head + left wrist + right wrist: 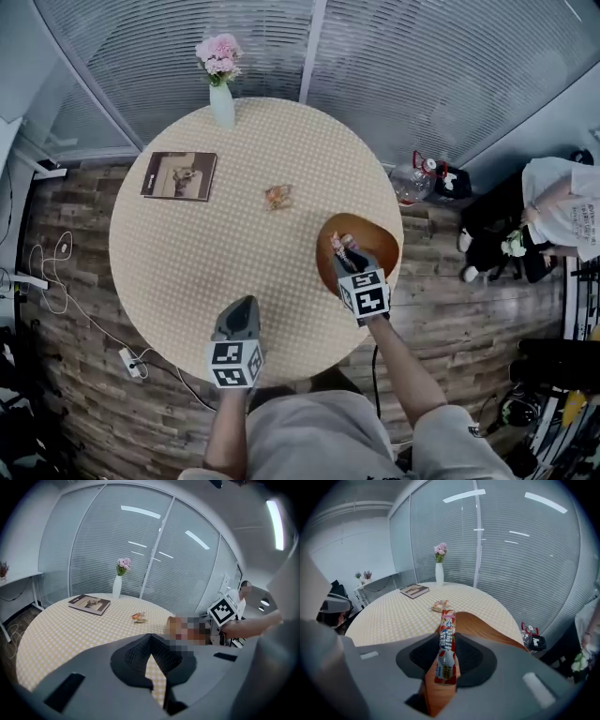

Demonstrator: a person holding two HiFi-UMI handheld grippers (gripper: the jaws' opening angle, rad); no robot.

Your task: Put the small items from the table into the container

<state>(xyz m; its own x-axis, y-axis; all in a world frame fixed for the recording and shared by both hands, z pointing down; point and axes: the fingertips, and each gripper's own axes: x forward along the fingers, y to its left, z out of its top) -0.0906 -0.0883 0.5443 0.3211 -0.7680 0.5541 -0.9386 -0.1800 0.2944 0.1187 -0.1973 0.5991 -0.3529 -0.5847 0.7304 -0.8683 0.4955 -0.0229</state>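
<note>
Above the wooden bowl [380, 236], its inside partly hidden, the right claw [349, 258] tilted down, clamped on a snack stick [446, 641]; the left claw [242, 317], pads together and empty, hovered over the tabletop [178, 262]; a wrapped sweet [277, 197] lay mid-tabletop

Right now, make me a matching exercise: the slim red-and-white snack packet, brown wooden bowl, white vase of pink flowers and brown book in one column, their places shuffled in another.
1. slim red-and-white snack packet
2. brown wooden bowl
3. white vase of pink flowers
4. brown book

A. far edge of the round checked table
B. between the right gripper's jaws
C. lying flat on the table's left part
D. at the table's near right edge

Pairs: 1-B, 2-D, 3-A, 4-C
</note>
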